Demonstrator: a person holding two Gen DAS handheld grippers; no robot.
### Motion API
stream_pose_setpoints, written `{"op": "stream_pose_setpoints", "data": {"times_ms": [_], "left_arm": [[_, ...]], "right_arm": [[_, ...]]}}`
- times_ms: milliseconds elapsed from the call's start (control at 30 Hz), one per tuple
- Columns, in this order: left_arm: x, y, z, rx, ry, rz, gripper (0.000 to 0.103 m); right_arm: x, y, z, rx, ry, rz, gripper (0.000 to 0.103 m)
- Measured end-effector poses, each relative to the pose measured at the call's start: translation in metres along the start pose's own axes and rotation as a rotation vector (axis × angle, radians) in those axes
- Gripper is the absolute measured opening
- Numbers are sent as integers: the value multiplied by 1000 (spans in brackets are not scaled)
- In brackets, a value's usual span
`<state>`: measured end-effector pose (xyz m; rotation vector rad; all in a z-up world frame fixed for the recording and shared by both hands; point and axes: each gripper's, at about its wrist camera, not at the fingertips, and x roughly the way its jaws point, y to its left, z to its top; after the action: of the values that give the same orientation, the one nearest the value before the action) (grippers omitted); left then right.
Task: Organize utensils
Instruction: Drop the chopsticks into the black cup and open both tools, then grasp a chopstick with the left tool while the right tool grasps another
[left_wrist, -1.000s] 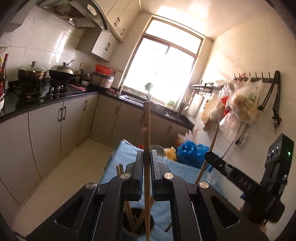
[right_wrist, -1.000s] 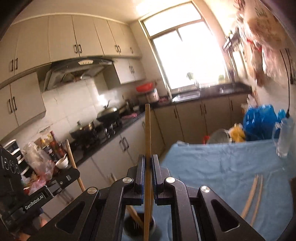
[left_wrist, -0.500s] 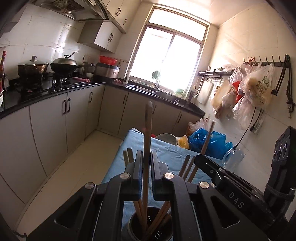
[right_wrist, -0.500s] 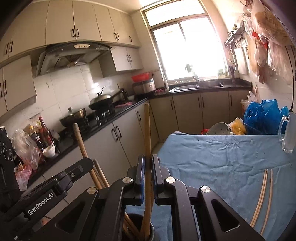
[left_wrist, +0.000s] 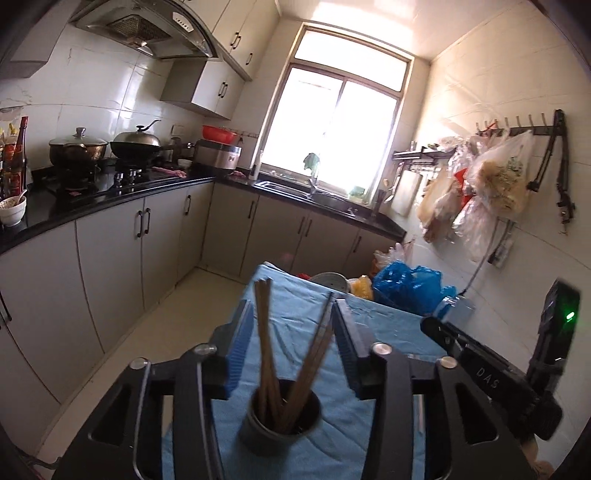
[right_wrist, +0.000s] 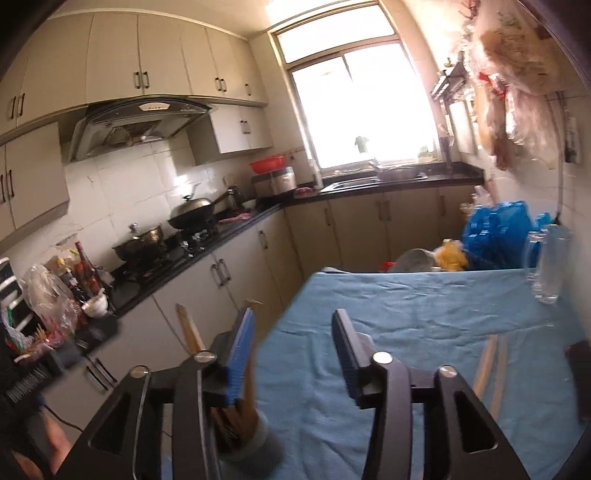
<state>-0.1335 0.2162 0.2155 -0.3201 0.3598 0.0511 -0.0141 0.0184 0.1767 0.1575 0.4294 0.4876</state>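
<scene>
A second earlier each hand-held gripper pinched one upright chopstick; those sticks had since dropped into the cup (left_wrist: 280, 417) on the blue-covered desk (left_wrist: 373, 325). Only the right view showed two loose chopsticks (right_wrist: 491, 369) lying on the cloth. The left hand-held gripper (left_wrist: 293, 343) and right hand-held gripper (right_wrist: 293, 350) were both opening, about half apart, gripping nothing.

Daylight blasts through the big metal-framed kitchen window (left_wrist: 340, 129), totally blown out; fisheye bends the edges, right wrist view's motion-blurred.
</scene>
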Motion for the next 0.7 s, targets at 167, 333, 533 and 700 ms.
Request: {"op": "stream_pose_setpoints", "data": {"times_ms": [167, 333, 533, 700], "left_arm": [[-11, -27, -25, 11, 49, -75, 56], [14, -66, -72, 62, 222, -135, 57], [56, -107, -130, 150, 417, -173, 57], [102, -132, -172, 232, 570, -153, 57]], "right_arm": [[-33, -66, -33, 8, 83, -139, 54], [-45, -133, -75, 85, 245, -206, 54], [-37, -183, -114, 150, 387, -219, 48], [0, -205, -121, 185, 458, -232, 42]]}}
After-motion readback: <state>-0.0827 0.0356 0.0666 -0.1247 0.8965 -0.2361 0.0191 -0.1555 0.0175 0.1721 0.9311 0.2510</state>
